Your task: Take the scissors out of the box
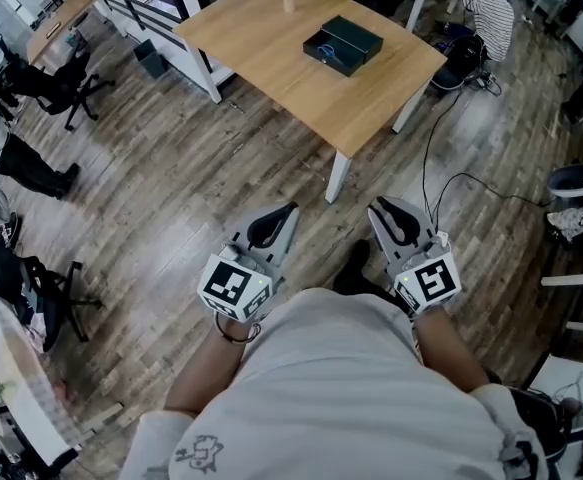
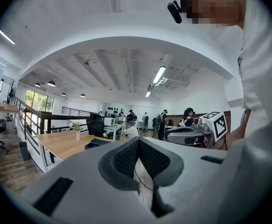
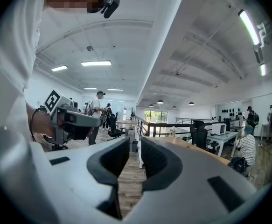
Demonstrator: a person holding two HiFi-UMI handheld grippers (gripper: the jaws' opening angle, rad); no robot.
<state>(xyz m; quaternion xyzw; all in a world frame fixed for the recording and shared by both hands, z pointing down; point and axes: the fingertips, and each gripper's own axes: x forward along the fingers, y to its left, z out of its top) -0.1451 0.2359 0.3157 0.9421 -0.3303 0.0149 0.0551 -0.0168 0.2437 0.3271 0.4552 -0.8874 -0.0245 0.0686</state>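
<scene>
Open floor (image 1: 171, 178) before table (image 1: 271, 53) edge; left tongs (image 1: 289, 211) closed, right tongs (image 1: 379, 208) ajar, empty.

My head camera looks steeply down over my own chest (image 1: 341, 378), with my left gripper (image 1: 287, 214) and right gripper (image 1: 383, 211) close beneath it and the wooden table (image 1: 271, 58) well ahead across the plank floor (image 1: 171, 188). The camera on each gripper sits just behind its own jaws, which fill the bottom of its view at very close range, and faces level across the room. Each gripper view catches the other gripper at its inner side, and all three views share the table, from above in the head view, low and nearly edge-on in the other two.
</scene>
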